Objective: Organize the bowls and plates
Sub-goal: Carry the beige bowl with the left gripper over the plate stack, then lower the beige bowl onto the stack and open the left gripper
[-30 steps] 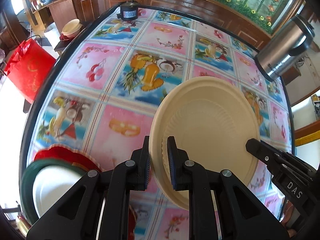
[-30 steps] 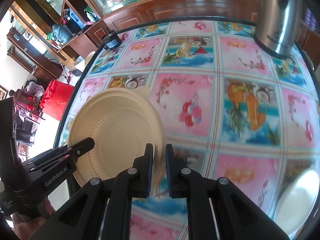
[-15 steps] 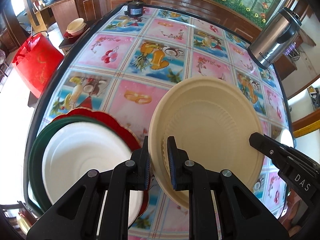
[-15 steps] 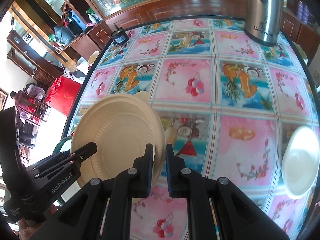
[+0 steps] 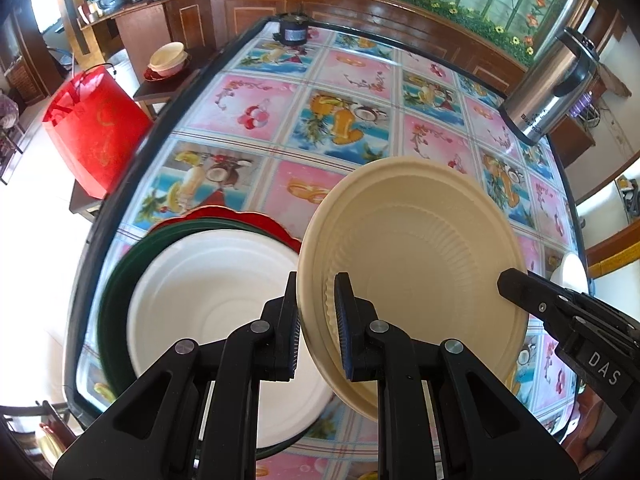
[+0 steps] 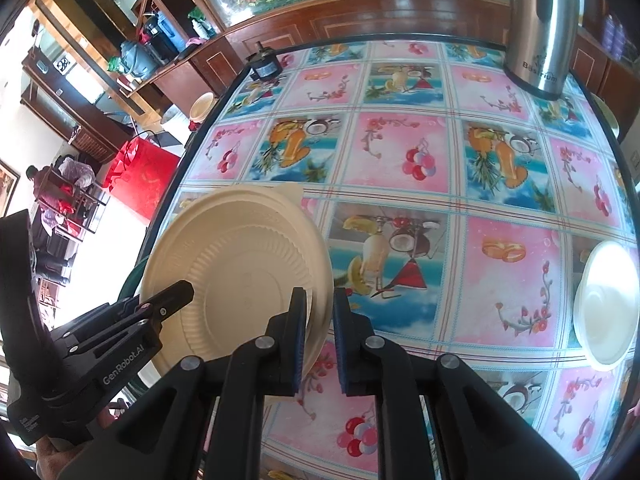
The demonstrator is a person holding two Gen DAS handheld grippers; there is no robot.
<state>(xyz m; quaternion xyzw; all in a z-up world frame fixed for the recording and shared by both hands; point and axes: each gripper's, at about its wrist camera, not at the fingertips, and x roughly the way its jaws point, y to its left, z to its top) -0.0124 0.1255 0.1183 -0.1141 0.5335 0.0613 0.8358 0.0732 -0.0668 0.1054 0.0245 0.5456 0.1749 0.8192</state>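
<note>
Left wrist view: the left tool (image 5: 316,316) is clamped on the near-left rim of a cream, round, ribbed disposable plate (image 5: 416,264), one pad inside the rim and one outside. The plate is held tilted above the tabletop (image 5: 360,80), a glossy surface of pink and blue fruit-and-flower squares. The right tool (image 5: 516,282) reaches in from the right and meets the plate's right rim.

Just left of the held plate, at the near left of the tabletop, sits a stack: a white round bowl-like dish (image 5: 216,292) inside a dark green plate (image 5: 120,280), with a red scalloped plate (image 5: 240,214) underneath. The cream plate's left edge overlaps this stack.

From the right wrist view, the right tool (image 6: 318,312) has the plate's (image 6: 240,264) right rim between its pads, and its jaws are opening slightly; the left pad touches the rim, while a thin gap shows at the right pad. The left tool (image 6: 176,292) grips the opposite rim.

A white round bowl (image 6: 604,308) rests on the tabletop (image 6: 400,152) at the right edge, well apart from the plate. A tall stainless-steel kettle (image 6: 540,28) stands at the far right, and a small black cylindrical object (image 6: 264,66) at the far left edge. A red bag (image 5: 94,132) stands beyond the tabletop's left side.
</note>
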